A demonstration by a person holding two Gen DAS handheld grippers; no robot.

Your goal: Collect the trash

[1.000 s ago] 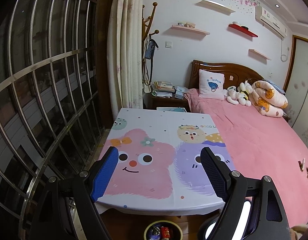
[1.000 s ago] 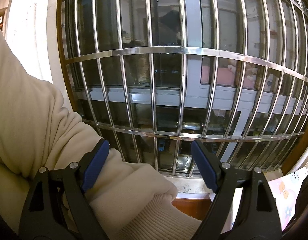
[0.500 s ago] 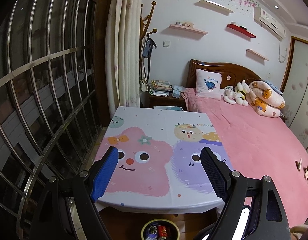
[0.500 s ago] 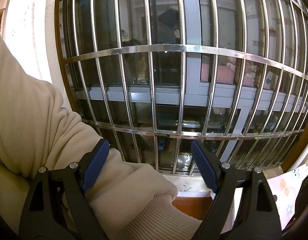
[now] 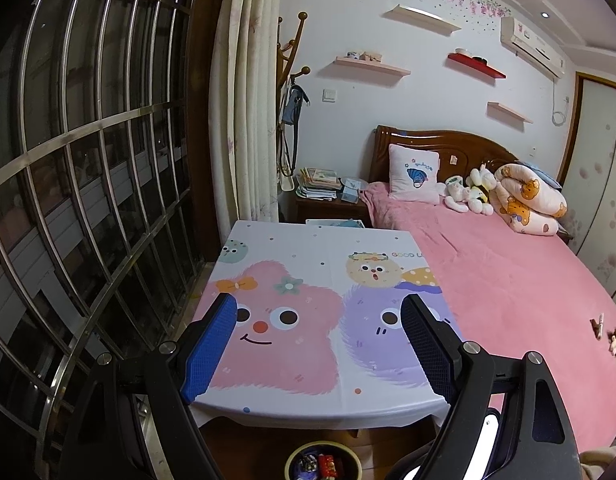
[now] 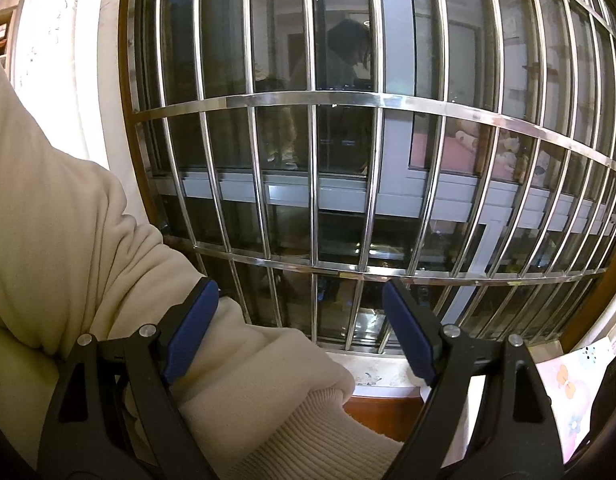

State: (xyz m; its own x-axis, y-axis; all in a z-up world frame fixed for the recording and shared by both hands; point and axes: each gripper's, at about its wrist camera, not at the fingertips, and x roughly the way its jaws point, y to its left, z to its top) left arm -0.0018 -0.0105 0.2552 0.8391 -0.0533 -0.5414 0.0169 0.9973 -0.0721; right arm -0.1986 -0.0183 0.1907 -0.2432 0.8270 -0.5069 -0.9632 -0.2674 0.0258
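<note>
- Trash bin [image 5: 323,465]: on the floor below the table's near edge, cut off by the frame bottom; contents small, hard to identify
- Left gripper [image 5: 318,346]: jaws apart, empty, above the table [image 5: 308,248]
- Right gripper [image 6: 299,330]: jaws apart, empty, facing the window bars [image 6: 308,100]; a cream sleeve [image 6: 67,240] hides the lower left

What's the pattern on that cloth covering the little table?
The tablecloth is white with cartoon fuzzy monsters, one pink, one purple; the left wrist view shows it best.
</note>
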